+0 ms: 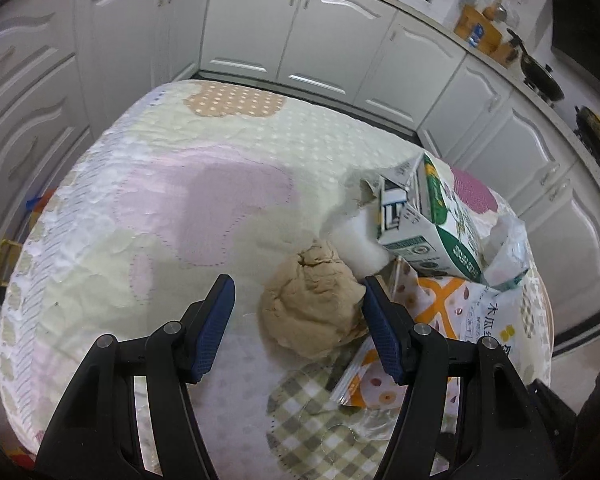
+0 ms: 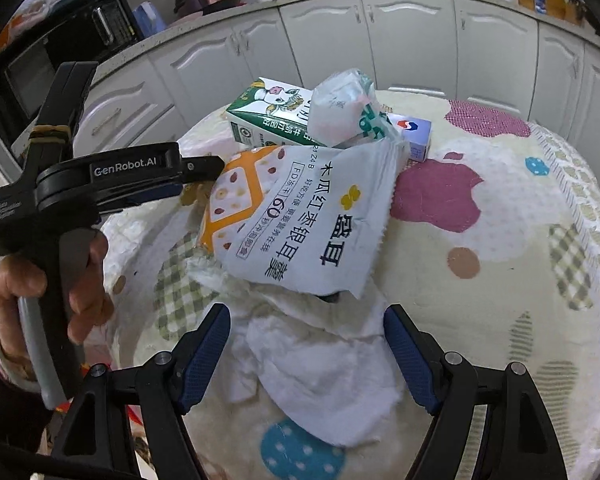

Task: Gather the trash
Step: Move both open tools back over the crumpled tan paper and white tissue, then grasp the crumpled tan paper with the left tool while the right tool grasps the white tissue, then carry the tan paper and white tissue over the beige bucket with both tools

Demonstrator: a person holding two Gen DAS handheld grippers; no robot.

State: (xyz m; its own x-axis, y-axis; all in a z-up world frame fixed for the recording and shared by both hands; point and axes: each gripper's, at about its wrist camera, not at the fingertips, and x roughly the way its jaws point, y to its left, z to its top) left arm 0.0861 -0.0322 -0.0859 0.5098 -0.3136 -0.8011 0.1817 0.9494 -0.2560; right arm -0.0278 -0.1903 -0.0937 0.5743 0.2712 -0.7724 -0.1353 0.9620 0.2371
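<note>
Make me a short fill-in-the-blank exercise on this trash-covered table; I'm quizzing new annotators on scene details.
1. The crumpled wad between the left gripper's open jaws is ____ in colour.
2. The milk carton is white and ____.
3. The right gripper hangs open over a white ____.
4. The snack pouch bears an ____ lattice pattern.

Missing words: brown; green; tissue; orange

Wrist views—steeply down, sharing snack pouch [image 1: 464, 312]

The left gripper [image 1: 298, 294] points steeply down with its jaws apart, nothing pressed between its pads. A hand [image 2: 40, 280] holds its handle. The right gripper [image 2: 306, 320] also points down, jaws apart.
</note>
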